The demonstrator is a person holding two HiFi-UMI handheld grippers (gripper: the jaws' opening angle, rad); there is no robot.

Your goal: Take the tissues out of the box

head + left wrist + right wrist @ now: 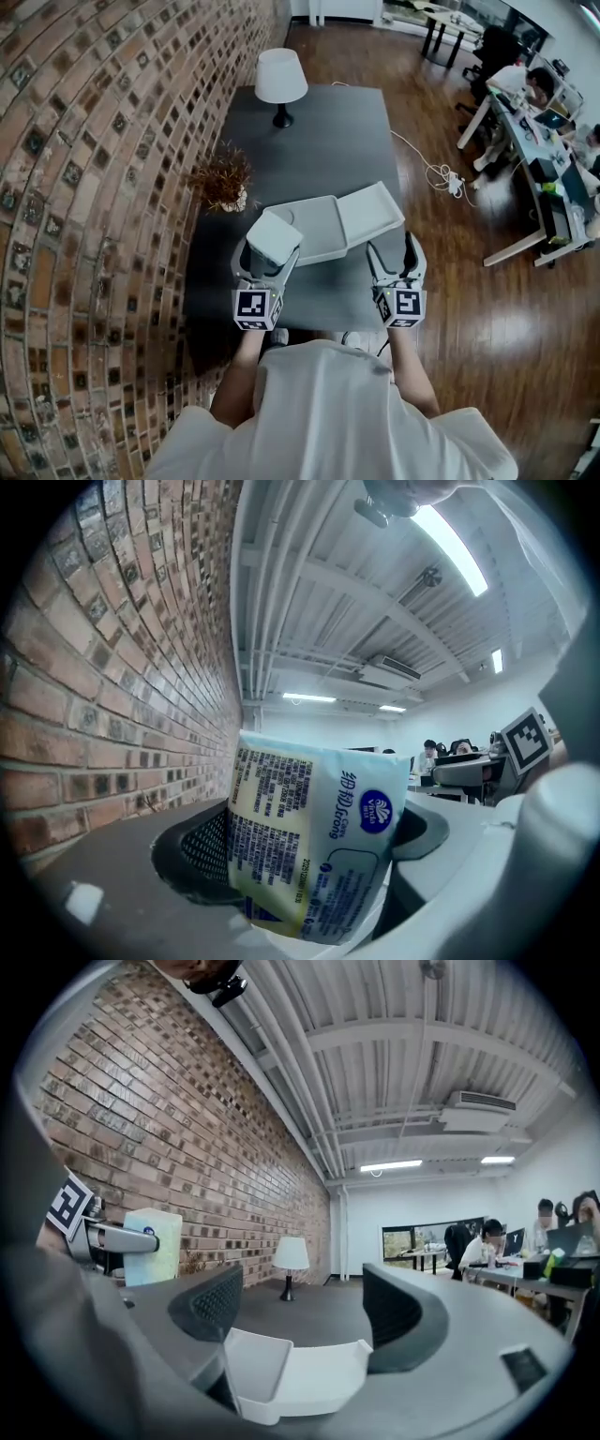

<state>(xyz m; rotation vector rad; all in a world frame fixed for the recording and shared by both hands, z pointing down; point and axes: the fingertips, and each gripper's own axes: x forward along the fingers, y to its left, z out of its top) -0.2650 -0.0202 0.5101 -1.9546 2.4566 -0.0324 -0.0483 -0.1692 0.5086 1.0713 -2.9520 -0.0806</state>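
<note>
A pale pack of tissues (274, 237) with blue print is held upright above the near left part of the dark table (328, 131), clear of the box. My left gripper (272, 253) is shut on it. In the left gripper view the tissue pack (314, 832) fills the space between the two black pads (202, 850). The white box (314, 232) lies open on the table, its lid (371, 214) folded out to the right. My right gripper (392, 253) stands open just in front of the lid, and the open box (291, 1382) shows empty below its jaws.
A white table lamp (280, 80) stands at the table's far end. A dried plant (223, 178) sits at the left edge against the brick wall (84, 187). White cables (441, 173) lie on the wood floor to the right. Desks with seated people (525, 94) are far right.
</note>
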